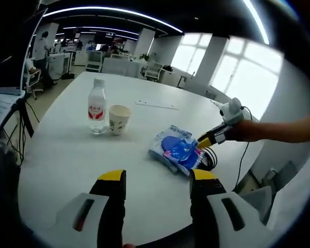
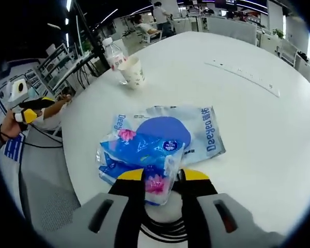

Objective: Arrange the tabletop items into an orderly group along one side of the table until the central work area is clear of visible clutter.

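The right hand-held gripper (image 2: 162,178) is clamped on the near edge of a blue tissue pack (image 2: 144,155) lying near the white surface's (image 2: 258,124) edge. The left hand-held gripper (image 1: 157,178) hovers with jaws apart, holding nothing. A water bottle (image 1: 96,112) and paper cup (image 1: 118,119) stand just beside each other, well apart from the pack.

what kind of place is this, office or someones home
Most likely an open-plan office. The work happens on a large white table holding a water bottle, a paper cup and a blue tissue pack, with rows of desks and chairs behind, and long ceiling strip lights.
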A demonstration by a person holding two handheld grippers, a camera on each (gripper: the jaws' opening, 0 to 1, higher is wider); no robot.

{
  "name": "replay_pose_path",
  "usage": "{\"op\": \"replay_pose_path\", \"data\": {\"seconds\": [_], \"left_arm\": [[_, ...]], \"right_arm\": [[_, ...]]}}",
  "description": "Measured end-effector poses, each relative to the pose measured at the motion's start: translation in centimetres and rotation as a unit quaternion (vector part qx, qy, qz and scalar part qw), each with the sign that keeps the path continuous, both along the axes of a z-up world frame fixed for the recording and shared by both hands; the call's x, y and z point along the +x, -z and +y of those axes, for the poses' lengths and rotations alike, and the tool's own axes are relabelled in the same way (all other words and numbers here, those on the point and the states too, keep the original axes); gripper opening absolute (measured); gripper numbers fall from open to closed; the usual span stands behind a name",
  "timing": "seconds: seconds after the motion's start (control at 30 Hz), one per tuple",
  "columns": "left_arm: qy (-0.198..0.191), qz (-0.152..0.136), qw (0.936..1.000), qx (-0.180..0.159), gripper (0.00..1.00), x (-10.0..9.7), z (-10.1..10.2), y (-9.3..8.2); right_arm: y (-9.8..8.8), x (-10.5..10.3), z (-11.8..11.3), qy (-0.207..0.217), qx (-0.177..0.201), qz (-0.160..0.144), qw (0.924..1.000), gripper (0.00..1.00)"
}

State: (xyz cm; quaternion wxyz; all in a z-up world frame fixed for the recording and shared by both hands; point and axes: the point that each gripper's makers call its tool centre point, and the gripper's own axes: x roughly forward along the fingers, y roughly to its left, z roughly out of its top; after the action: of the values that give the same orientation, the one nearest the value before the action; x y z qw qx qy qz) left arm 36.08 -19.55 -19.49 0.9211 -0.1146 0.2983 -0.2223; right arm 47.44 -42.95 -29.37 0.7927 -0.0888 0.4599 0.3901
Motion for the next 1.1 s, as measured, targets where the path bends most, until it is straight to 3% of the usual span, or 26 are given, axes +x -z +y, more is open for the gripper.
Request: {"op": "replay_pose_path", "data": {"seconds": [0.07,0.2,0.37,0.53,0.7,1.1], "left_arm": [[0.002,-0.001,1.0,0.002,0.49,-0.1,0.0,0.0],[0.001,-0.003,1.0,0.001,0.49,-0.1,0.1,-0.3],[-0.001,0.0,1.0,0.001,0.49,-0.3,0.3,-0.1],[0.002,0.004,1.0,0.001,0.49,-0.4,0.1,0.2],[0.007,0.004,1.0,0.0,0.49,-0.1,-0.5,0.2],[0.022,0.008,0.9997,0.002,0.48,0.0,-1.5,0.6]], "right_arm": [[0.5,0.1,0.0,-0.01,-0.017,0.001,0.9998,0.25],[0.4,0.7,0.2,0.001,-0.009,-0.009,0.9999,0.06],[-0.2,0.3,0.4,0.007,0.004,-0.008,0.9999,0.03],[-1.0,0.7,-0.2,0.081,0.067,0.002,0.9945,0.01],[-0.9,0.3,-1.8,0.098,0.068,0.003,0.9928,0.0],[-4.6,2.4,-5.8,0.182,0.109,-0.032,0.9768,0.0]]}}
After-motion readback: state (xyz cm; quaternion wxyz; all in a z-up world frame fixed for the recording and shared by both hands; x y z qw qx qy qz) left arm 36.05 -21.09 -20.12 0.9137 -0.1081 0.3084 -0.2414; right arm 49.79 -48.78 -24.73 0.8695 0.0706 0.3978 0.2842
